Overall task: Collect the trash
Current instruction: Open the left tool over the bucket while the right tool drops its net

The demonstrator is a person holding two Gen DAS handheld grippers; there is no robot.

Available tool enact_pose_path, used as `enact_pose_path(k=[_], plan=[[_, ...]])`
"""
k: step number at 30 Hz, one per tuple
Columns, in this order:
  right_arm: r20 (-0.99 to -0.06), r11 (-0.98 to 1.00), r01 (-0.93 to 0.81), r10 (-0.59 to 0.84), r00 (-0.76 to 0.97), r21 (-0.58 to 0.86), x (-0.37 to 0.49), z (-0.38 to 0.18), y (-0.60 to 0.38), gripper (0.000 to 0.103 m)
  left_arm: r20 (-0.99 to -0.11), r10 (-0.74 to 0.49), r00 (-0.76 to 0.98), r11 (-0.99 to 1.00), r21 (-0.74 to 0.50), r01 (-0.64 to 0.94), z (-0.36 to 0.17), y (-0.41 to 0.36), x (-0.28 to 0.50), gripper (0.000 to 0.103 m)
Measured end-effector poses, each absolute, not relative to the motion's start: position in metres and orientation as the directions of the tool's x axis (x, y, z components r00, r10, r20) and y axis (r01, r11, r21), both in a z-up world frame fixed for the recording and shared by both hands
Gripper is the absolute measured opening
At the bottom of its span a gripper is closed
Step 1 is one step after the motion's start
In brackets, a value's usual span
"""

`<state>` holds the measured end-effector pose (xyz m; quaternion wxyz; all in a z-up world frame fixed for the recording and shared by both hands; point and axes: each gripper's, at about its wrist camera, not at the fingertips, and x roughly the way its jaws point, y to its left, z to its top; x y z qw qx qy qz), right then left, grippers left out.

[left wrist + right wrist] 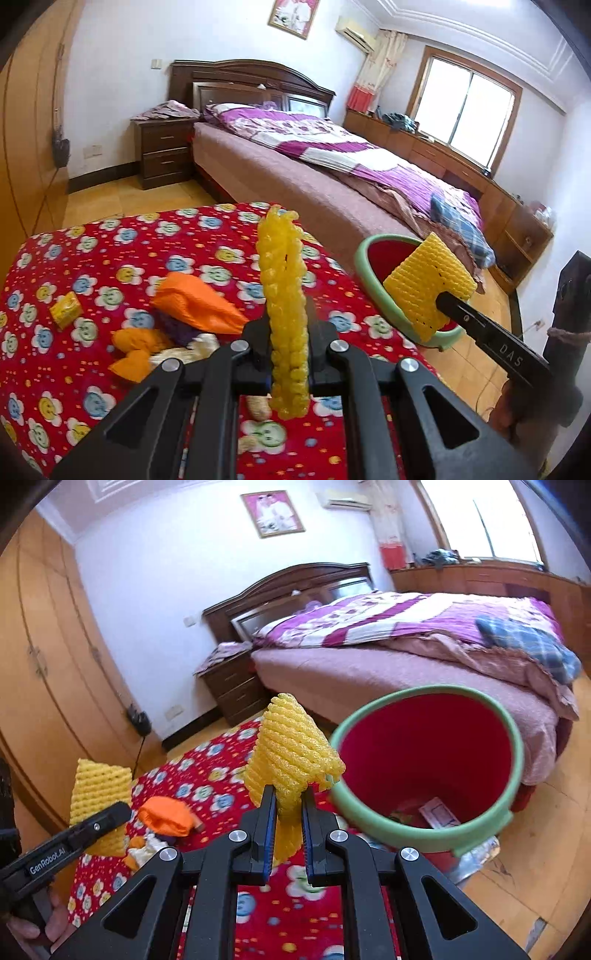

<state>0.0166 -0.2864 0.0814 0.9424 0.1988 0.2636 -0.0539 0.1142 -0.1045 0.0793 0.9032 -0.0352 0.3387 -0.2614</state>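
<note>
Pinched in my left tongs [290, 350] I am holding a yellow foam net [282, 295] edge-on, its strip standing upright between the closed pads, above the table [92, 258] with its red flowered cloth. Over to the right, my right tongs [288, 812] are clamping a second yellow foam sleeve [291, 753], which is fanning out above the pads. Both pairs are shut on their pieces, so the picking-up part of this step looks finished and I am carrying the two pieces toward the bin.

That red bin with the green rim [428, 843] is standing on the floor just off the right edge of the table, between the table and the bed [369, 672], with its mouth tilted toward me and some scraps already lying at the bottom. The right sleeve is hanging just at the near left of the rim; the left net is farther off, over the table.

Next, I judge, I am needing to bring each piece over the mouth before letting go, since foam this light could catch on the rim. More trash is waiting on the table: an orange wrapper [195, 299], a small yellow box [65, 309], peanut shells [258, 406].
</note>
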Motion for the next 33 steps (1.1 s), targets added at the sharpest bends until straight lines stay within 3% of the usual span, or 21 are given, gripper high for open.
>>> enact_pose_path(k=[16, 26, 33], plan=[[-0.549, 0.821, 0.417, -0.157, 0.821, 0.39, -0.01, 0.051, -0.385, 0.015, -0.629, -0.579, 0.52, 0.781, -0.242, 0.576, 0.071, -0.206, 0.123, 0.011], [-0.583, 0.804, 0.438, -0.143, 0.799, 0.403, -0.004, 0.028, -0.409, 0.026, -0.654, -0.581, 0.484, 0.758, -0.221, 0.613, 0.059, -0.247, 0.132, 0.011], [-0.581, 0.793, 0.442, -0.14, 0.802, 0.419, -0.008, 0.023, -0.42, 0.028, -0.671, -0.587, 0.454, 0.743, -0.222, 0.632, 0.051, -0.267, 0.14, 0.011]])
